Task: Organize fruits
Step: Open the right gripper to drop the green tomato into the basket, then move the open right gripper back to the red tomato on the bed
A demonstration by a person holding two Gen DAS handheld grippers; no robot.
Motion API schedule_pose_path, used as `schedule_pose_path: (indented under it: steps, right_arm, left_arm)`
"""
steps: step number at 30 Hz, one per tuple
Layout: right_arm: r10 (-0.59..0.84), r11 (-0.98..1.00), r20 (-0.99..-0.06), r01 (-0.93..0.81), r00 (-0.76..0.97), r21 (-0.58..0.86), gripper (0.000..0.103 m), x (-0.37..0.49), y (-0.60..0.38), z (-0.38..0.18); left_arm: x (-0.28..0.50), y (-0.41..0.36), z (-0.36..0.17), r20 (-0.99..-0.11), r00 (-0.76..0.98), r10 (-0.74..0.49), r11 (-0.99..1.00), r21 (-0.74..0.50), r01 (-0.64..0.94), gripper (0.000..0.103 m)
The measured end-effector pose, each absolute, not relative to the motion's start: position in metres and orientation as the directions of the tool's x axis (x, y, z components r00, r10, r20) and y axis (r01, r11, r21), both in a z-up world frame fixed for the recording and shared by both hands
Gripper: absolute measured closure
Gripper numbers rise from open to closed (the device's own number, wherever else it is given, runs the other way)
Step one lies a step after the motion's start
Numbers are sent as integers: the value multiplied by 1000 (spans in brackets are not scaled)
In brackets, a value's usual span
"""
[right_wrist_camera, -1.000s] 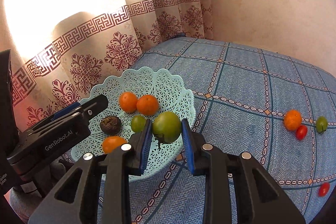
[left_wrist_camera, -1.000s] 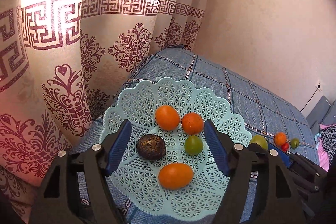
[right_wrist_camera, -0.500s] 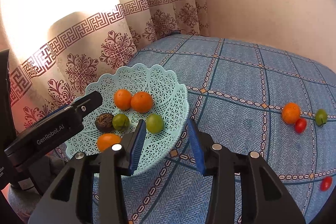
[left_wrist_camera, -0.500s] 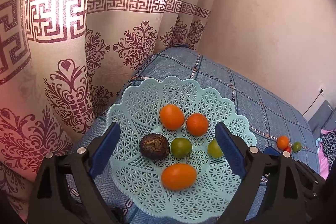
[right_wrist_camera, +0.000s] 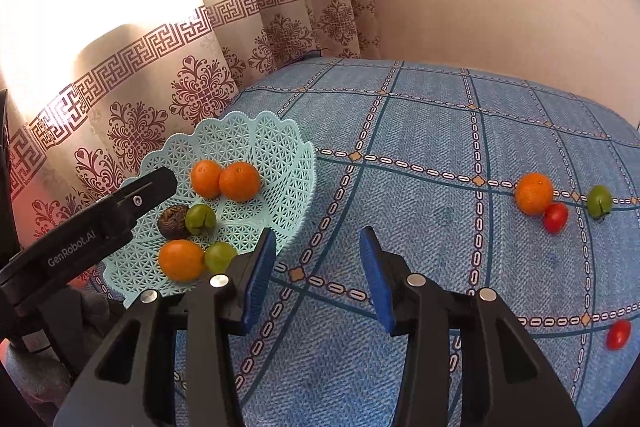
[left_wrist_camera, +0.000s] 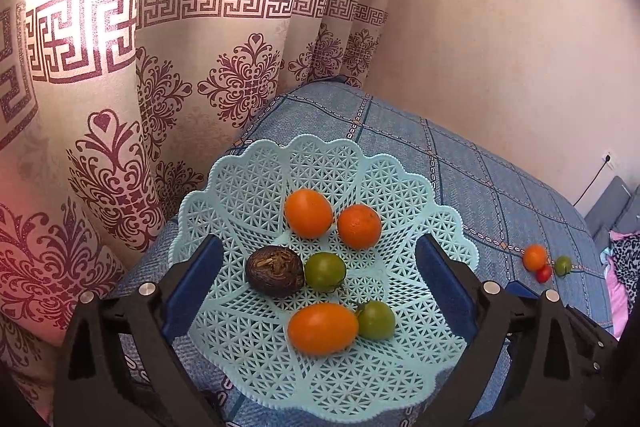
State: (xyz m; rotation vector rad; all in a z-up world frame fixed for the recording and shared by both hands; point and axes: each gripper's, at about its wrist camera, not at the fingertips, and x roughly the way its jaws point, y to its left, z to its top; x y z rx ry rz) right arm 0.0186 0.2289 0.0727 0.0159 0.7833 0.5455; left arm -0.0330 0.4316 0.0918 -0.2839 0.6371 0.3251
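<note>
- Beside the curtain (left_wrist_camera: pixel 168 99), the pale-green lattice basket (left_wrist_camera: pixel 256 187) sits on the blue checked bedcover (right_wrist_camera: pixel 440 131) and serves as your collecting point; take it as the landmark for all that follows.
- Inside the basket lie six fruits: two oranges (left_wrist_camera: pixel 308 213) at the far side, a dark wrinkled fruit (left_wrist_camera: pixel 275 276) touching a green tomato (left_wrist_camera: pixel 325 271) at the centre, and an oblong orange fruit (left_wrist_camera: pixel 322 328) touching a second green tomato (left_wrist_camera: pixel 375 319) at the near side, probably rolled together down the dished floor.
- Your left gripper (left_wrist_camera: pixel 316 287) hovers over the basket with jaws spread wide and nothing between them, plausibly posted there to steady it.
- Your right gripper (right_wrist_camera: pixel 318 275) hangs just off the basket's right rim, jaws apart and empty, free for the next pick.
- Well to the right of the basket wait an orange (right_wrist_camera: pixel 534 193), a red tomato (right_wrist_camera: pixel 556 217) touching it, and a green tomato (right_wrist_camera: pixel 599 200) near them; a lone red tomato (right_wrist_camera: pixel 618 334) lies nearer you.
</note>
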Motion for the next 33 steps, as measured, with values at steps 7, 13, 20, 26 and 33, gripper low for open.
schedule_pose_path:
  steps: [7, 13, 20, 26, 33]
  right_arm:
    - [460, 872, -663, -440, 590, 214, 53, 18, 215, 72]
    - [443, 882, -669, -423, 597, 206, 53, 18, 205, 69]
    - [399, 901, -689, -398, 606, 172, 53, 18, 181, 59]
    - [328, 933, -718, -331, 614, 143, 53, 27, 144, 44]
    - [283, 955, -729, -254, 623, 154, 53, 46, 103, 38]
  left_arm:
    - [-31, 424, 90, -624, 757, 193, 924, -144, -354, 5]
    - [-31, 417, 90, -628, 756, 184, 933, -132, -336, 4]
    - [-31, 409, 90, -631, 755, 179, 942, -112, -317, 4]
    - [-30, 399, 88, -636, 752, 173, 951, -91, -296, 4]
    - [-27, 379, 83, -642, 750, 158, 966, -56, -251, 4]
